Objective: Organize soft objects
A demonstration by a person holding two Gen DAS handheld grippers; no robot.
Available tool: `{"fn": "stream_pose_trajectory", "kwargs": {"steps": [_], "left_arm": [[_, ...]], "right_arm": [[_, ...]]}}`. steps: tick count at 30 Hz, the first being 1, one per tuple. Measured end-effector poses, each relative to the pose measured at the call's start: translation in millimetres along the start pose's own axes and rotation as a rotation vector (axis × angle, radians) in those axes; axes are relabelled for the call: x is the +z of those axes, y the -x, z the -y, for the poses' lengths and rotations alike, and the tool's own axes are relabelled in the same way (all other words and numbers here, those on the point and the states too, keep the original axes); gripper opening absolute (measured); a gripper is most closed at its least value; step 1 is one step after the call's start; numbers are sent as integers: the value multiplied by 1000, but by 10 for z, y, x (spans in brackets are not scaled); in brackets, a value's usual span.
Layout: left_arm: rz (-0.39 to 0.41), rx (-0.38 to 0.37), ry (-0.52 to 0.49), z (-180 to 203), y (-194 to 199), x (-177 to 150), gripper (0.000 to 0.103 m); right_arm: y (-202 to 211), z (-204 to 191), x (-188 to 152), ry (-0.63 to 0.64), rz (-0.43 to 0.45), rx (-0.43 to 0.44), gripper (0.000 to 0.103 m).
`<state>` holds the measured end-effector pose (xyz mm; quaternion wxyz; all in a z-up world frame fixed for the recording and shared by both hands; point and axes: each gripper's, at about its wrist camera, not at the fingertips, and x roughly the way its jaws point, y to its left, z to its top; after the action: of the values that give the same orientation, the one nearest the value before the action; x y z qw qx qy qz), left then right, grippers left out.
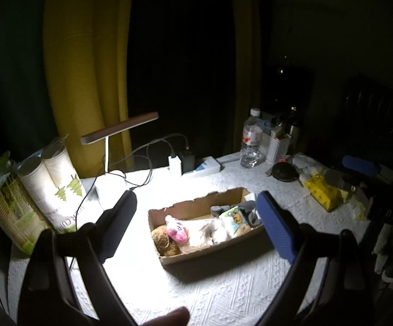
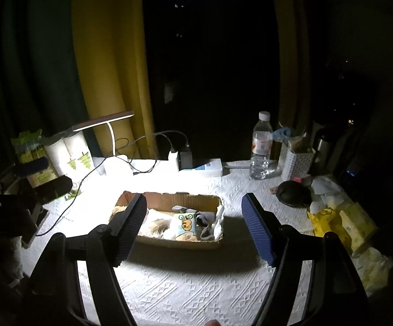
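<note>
A shallow cardboard box (image 1: 196,206) holds a brown plush (image 1: 165,241), pink plush (image 1: 178,229) and seemingly white cloth (image 1: 212,231).

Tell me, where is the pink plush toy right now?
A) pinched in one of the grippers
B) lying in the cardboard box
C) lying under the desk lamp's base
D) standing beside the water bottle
B: the pink plush toy lies in the cardboard box, next to a brown plush toy.
</note>
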<state>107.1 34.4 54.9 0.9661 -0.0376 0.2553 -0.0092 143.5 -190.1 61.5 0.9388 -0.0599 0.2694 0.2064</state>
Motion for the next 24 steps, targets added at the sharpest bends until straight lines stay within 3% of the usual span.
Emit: {"fn": "stream_pose_trajectory", "kwargs": {"steps": [24], "left_arm": [[10,7,-29,47,-40,4,91]], "right_arm": [[-113,75,-79,-21,-14,20,75]]}}
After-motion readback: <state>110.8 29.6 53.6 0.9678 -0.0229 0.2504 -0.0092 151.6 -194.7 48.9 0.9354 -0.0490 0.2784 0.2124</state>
